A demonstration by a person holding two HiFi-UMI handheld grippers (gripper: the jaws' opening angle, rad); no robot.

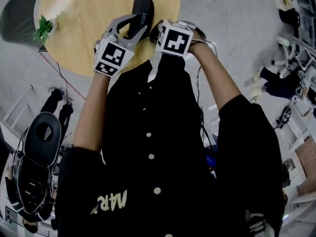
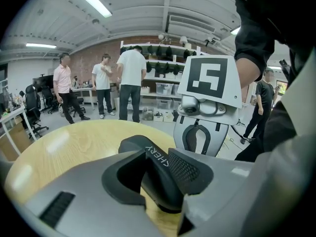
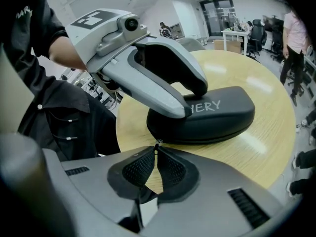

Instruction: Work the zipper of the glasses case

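We see a table (image 1: 74,38) of pale wood, smooth, with a soft sheen. The case (image 3: 217,115) is black and matt, its shell smooth with white print. Both the left gripper (image 2: 157,174) and the right gripper (image 3: 157,152) are matt grey plastic; their black pads (image 3: 138,168) look rough, dotted like mesh. The pull (image 3: 159,141) glints like metal. The jacket (image 1: 148,132) is black cloth. The floor (image 1: 222,14) is dull grey and smooth.

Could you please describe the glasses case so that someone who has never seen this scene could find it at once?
Look at the round wooden table. Near its edge closest to the person lies the glasses case, clamped between the left gripper's jaws. It is the only black, rounded thing, with white lettering, unlike the small green plant.
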